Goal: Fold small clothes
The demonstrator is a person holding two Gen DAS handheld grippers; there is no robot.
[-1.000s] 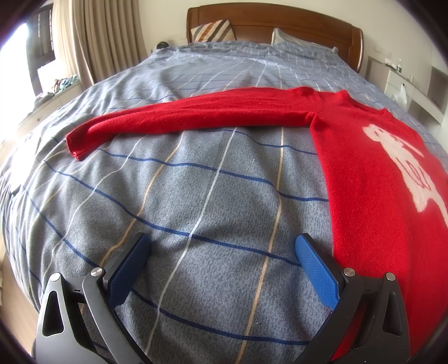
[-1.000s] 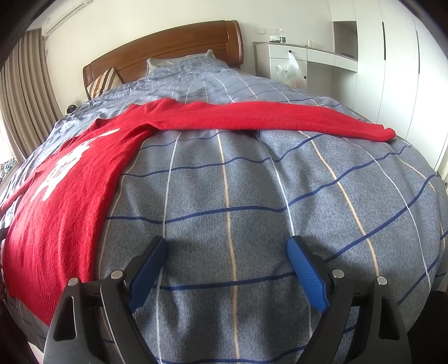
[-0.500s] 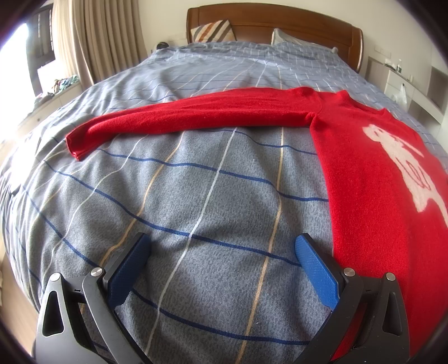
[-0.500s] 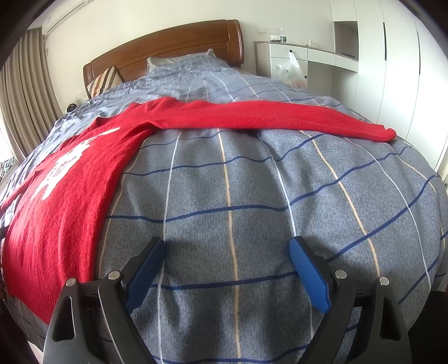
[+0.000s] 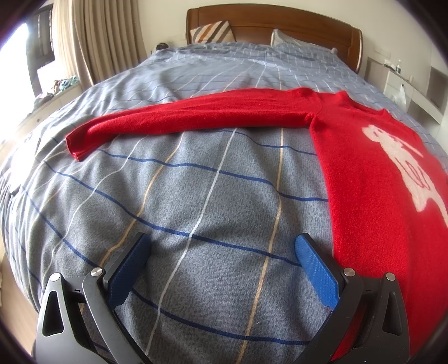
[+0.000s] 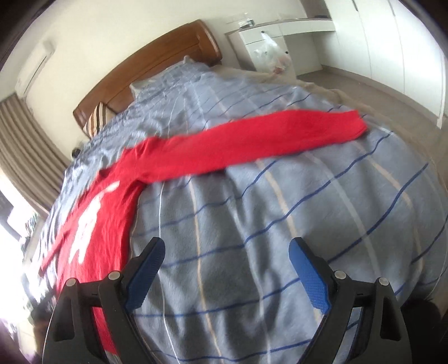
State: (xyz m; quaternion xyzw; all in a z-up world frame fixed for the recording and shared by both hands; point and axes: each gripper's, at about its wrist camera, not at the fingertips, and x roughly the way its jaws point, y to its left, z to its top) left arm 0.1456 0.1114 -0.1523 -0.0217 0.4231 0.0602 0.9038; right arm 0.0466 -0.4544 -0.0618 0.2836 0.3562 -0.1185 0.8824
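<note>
A red sweater (image 5: 372, 179) with a white figure on its front lies flat on the bed. Its left sleeve (image 5: 179, 120) stretches out to the left; its right sleeve (image 6: 266, 140) stretches out to the right. My left gripper (image 5: 221, 252) is open and empty, low over the blanket just left of the sweater's body. My right gripper (image 6: 226, 254) is open and empty, above the blanket to the right of the sweater's body (image 6: 92, 218). The right wrist view is blurred and tilted.
The bed has a grey-blue checked blanket (image 5: 196, 196), a wooden headboard (image 5: 268, 16) and a striped pillow (image 5: 210, 30). Curtains (image 5: 106, 42) hang at the left. A white dresser (image 6: 274, 47) with a plastic bag stands to the right, beside floor (image 6: 378, 92).
My right gripper has risen and tilted, swinging toward the right sleeve; its view is now blurred. My left gripper has not moved. The sweater lies as before.
</note>
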